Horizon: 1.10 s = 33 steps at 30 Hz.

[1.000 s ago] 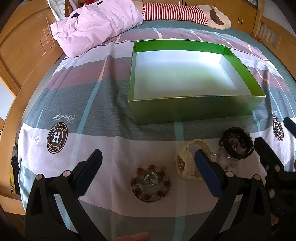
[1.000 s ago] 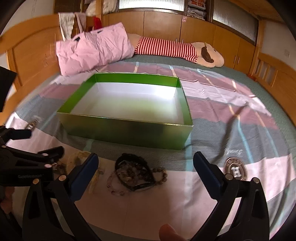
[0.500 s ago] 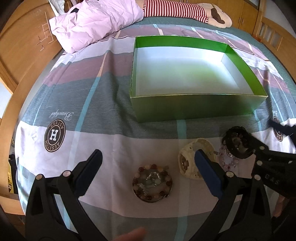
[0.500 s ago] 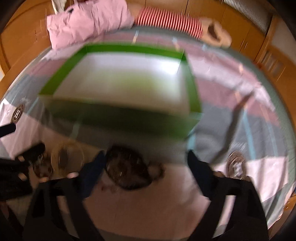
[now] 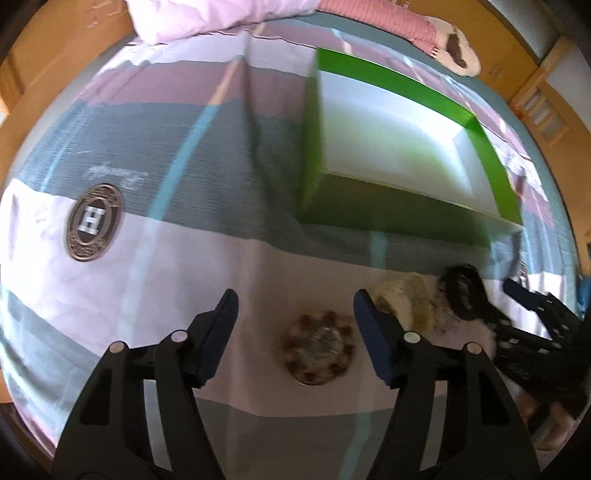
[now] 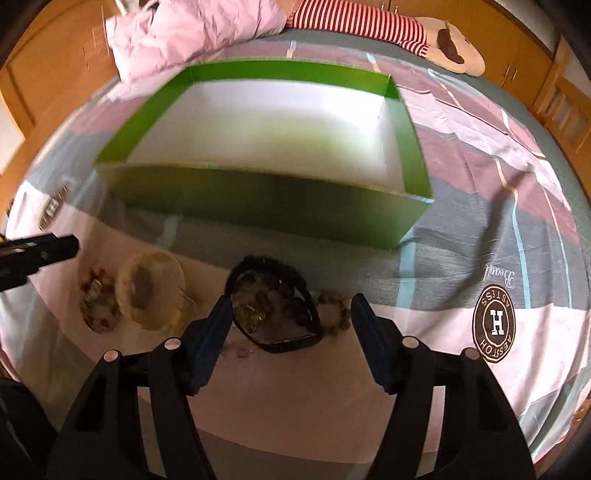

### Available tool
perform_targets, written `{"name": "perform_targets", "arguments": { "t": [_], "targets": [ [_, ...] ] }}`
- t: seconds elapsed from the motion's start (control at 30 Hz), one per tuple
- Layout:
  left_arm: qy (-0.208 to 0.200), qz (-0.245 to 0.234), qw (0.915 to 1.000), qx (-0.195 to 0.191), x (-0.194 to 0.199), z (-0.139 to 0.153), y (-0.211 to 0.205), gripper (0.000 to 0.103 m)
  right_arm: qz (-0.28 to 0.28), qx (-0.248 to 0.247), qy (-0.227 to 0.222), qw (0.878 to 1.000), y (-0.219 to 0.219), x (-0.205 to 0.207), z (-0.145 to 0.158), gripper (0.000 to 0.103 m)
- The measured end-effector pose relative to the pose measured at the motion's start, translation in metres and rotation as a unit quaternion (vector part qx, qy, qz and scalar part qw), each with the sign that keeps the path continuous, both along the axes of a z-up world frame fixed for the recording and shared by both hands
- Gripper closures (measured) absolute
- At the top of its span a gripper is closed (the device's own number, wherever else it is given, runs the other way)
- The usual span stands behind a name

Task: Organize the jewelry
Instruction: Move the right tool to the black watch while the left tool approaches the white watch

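Left wrist view: left claw (image 5: 291, 308) angled down over the bed (image 5: 192, 258), jaws just narrowed, still released, gripping nothing. Round beaded bracelet (image 5: 319, 350) lying flat on the white band of the bedsheet, between the two pads, no contact seen. Cream bangle (image 5: 404, 301) just beyond the right pad; black bracelet (image 5: 461, 291) to its right. Right claw (image 5: 517, 295) entering from the right edge, one finger near the black bracelet. Green box (image 5: 388, 199), open-topped with white interior, farther back on the bed. View blurred.

Right wrist view: right claw (image 6: 290, 312) also just narrowed, released, straddling the black bracelet (image 6: 275, 302); left pad at its rim, contact not determinable. Brown bead string (image 6: 336, 314) beside it. Cream bangle (image 6: 151, 291) and beaded bracelet (image 6: 96, 301) to the left. Green box (image 6: 266, 203) behind, pink pillow (image 6: 192, 29) beyond.
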<state>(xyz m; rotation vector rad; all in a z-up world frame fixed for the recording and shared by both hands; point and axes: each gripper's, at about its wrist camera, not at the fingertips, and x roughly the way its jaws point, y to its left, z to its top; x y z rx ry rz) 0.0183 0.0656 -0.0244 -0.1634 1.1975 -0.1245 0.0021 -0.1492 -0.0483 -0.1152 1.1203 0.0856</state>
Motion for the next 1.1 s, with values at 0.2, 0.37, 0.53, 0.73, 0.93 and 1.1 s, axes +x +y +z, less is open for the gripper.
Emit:
{"name": "perform_targets", "arguments": {
  "t": [0.2, 0.37, 0.53, 0.73, 0.93, 1.1],
  "targets": [
    [-0.011, -0.050, 0.9984, -0.023, -0.006, -0.003, -0.035, 0.035, -0.020, 0.020, -0.007, 1.000, -0.011, 0.003, 0.004, 0.035],
    [-0.020, -0.081, 0.9965, 0.008, -0.009, -0.011, -0.063, 0.035, -0.046, 0.019, -0.007, 0.999, -0.024, 0.006, 0.002, 0.035],
    [-0.005, -0.079, 0.9964, 0.029, -0.003, -0.025, -0.070, 0.036, -0.039, -0.002, 0.001, 0.999, -0.019, 0.009, -0.011, 0.056],
    [0.001, -0.065, 0.9976, 0.023, 0.004, -0.030, -0.065, 0.034, -0.023, 0.001, 0.003, 1.000, -0.010, 0.008, -0.019, 0.069],
    [0.002, -0.063, 0.9971, 0.043, 0.012, -0.041, -0.072, 0.035, -0.006, -0.009, -0.002, 1.000, 0.000, 0.006, -0.020, 0.077],
    [0.008, -0.055, 0.9985, 0.006, 0.013, -0.041, -0.072, 0.085, -0.011, 0.023, -0.012, 1.000, -0.007, 0.005, -0.013, 0.089]
  ]
}}
